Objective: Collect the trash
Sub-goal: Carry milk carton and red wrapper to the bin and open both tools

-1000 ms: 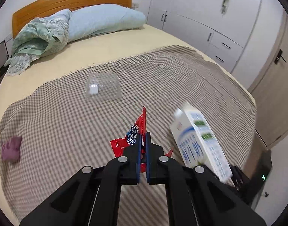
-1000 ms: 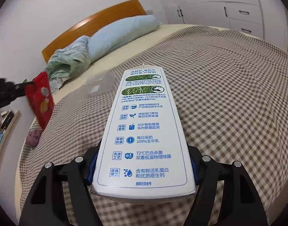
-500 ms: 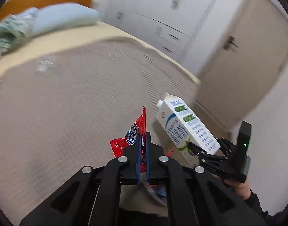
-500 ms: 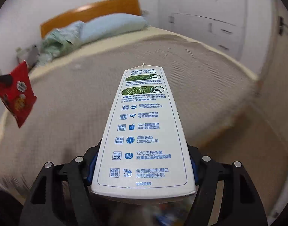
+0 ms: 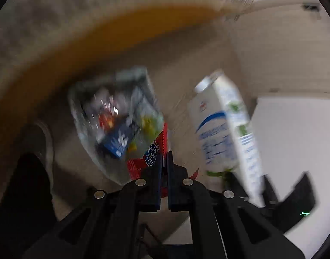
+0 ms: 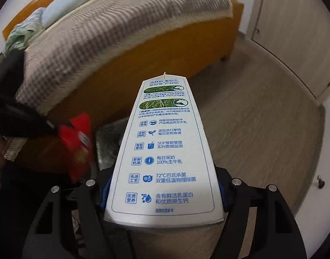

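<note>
My left gripper (image 5: 164,157) is shut on a red snack wrapper (image 5: 151,153), which also shows as a red blur (image 6: 77,144) at the left of the right wrist view. Below it on the floor stands a clear-lined trash bin (image 5: 113,116) holding colourful packets, blurred by motion. My right gripper (image 6: 162,194) is clamped on the base of a white milk carton (image 6: 165,151) with blue print. The same carton (image 5: 225,129) hangs to the right of the bin in the left wrist view. Both grippers point steeply down beside the bed.
The bed (image 6: 104,38) with its checked blanket and orange wooden side board (image 6: 165,51) rises just behind the bin. Wood-look floor (image 6: 251,118) spreads to the right, bounded by a pale door (image 6: 294,32). A person's dark sleeve (image 5: 29,183) is at lower left.
Both grippers swung off the bed top and dropped towards the floor. The bed now looms above, and the trash bin has come into view beneath the wrapper. Both grips are unchanged.
</note>
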`<state>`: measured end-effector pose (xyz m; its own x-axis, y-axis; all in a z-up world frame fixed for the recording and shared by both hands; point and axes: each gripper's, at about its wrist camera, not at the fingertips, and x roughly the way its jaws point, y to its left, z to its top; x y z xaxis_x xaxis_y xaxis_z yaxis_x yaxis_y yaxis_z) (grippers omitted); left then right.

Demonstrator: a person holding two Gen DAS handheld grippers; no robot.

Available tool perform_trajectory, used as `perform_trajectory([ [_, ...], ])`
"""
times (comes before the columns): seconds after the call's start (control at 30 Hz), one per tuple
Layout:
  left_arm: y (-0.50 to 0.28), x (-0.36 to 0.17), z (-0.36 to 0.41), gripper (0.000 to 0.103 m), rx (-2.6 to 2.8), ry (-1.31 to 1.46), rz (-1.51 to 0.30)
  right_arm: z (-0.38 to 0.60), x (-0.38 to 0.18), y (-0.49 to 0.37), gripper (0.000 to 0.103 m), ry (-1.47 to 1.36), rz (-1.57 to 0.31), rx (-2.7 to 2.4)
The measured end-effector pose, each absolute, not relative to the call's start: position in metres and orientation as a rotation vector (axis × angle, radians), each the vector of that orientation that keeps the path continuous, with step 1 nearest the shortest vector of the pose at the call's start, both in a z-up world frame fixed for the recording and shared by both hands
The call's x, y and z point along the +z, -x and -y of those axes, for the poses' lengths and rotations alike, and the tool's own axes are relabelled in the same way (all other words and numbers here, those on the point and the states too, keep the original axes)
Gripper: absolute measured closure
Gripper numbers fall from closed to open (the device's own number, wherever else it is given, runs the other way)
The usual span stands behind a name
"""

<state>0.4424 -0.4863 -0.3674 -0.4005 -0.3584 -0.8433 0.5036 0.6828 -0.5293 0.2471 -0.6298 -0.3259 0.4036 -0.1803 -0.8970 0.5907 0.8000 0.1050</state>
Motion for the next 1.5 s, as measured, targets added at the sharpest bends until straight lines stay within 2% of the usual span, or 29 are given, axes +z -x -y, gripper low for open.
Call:
perform_trajectory([
  [0.07, -0.421, -0.407, 0.506, 0.101, -0.92, -0.256, -1.762, 0.641, -0.334, -0.244, 0.034, -0.466, -1.054, -0.514],
  [0.17, -0.397, -0.455, 0.526, 0.1, -0.944, -0.369, -1.895, 0.65, -0.349, -0.232, 0.034, -0.5, -1.07, -0.517],
  [0.2, -0.391, -0.463, 0.534, 0.097, -0.962, -0.411, -1.891, 0.651, -0.355, -0.229, 0.034, -0.509, -1.079, -0.519],
  [0.33, -0.363, -0.514, 0.554, 0.096, -0.942, -0.658, -1.821, 0.655, -0.377, -0.222, 0.034, -0.538, -1.124, -0.536],
  [0.37, -0.36, -0.529, 0.552, 0.087, -0.91, -0.674, -1.856, 0.654, -0.379, -0.224, 0.034, -0.538, -1.132, -0.537],
  [0.43, -0.359, -0.546, 0.552, 0.036, -0.873, -0.691, -1.933, 0.652, -0.382, -0.223, 0.034, -0.531, -1.15, -0.537],
  [0.47, -0.362, -0.543, 0.55, 0.034, -0.856, -0.691, -1.936, 0.651, -0.382, -0.223, 0.034, -0.523, -1.155, -0.53],
  [0.53, -0.374, -0.521, 0.551, 0.034, -0.852, -0.676, -1.861, 0.647, -0.381, -0.226, 0.034, -0.504, -1.156, -0.512],
  [0.67, -0.415, -0.44, 0.537, 0.032, -0.799, -0.617, -1.642, 0.632, -0.376, -0.233, 0.034, -0.464, -1.142, -0.453],
  [0.73, -0.436, -0.398, 0.516, 0.024, -0.792, -0.523, -1.537, 0.624, -0.375, -0.238, 0.034, -0.45, -1.14, -0.415],
  [0.83, -0.464, -0.345, 0.466, 0.022, -0.719, -0.313, -1.391, 0.607, -0.383, -0.259, 0.034, -0.419, -1.173, -0.329],
  [0.9, -0.472, -0.331, 0.449, 0.02, -0.685, -0.217, -1.37, 0.597, -0.4, -0.284, 0.034, -0.387, -1.219, -0.27],
  [1.07, -0.493, -0.343, 0.411, 0.02, -0.622, 0.017, -1.503, 0.59, -0.461, -0.344, 0.032, -0.249, -1.284, -0.255],
  [1.17, -0.499, -0.349, 0.411, 0.02, -0.619, 0.037, -1.507, 0.595, -0.523, -0.364, 0.031, -0.17, -1.421, -0.289],
  [1.23, -0.497, -0.349, 0.415, 0.02, -0.628, -0.002, -1.488, 0.602, -0.542, -0.363, 0.031, -0.209, -1.47, -0.293],
  [1.4, -0.49, -0.349, 0.429, 0.02, -0.674, -0.046, -1.498, 0.614, -0.527, -0.345, 0.023, -0.314, -1.393, -0.315],
  [1.5, -0.485, -0.351, 0.436, 0.02, -0.696, -0.065, -1.492, 0.608, -0.505, -0.343, 0.023, -0.288, -1.36, -0.334],
])
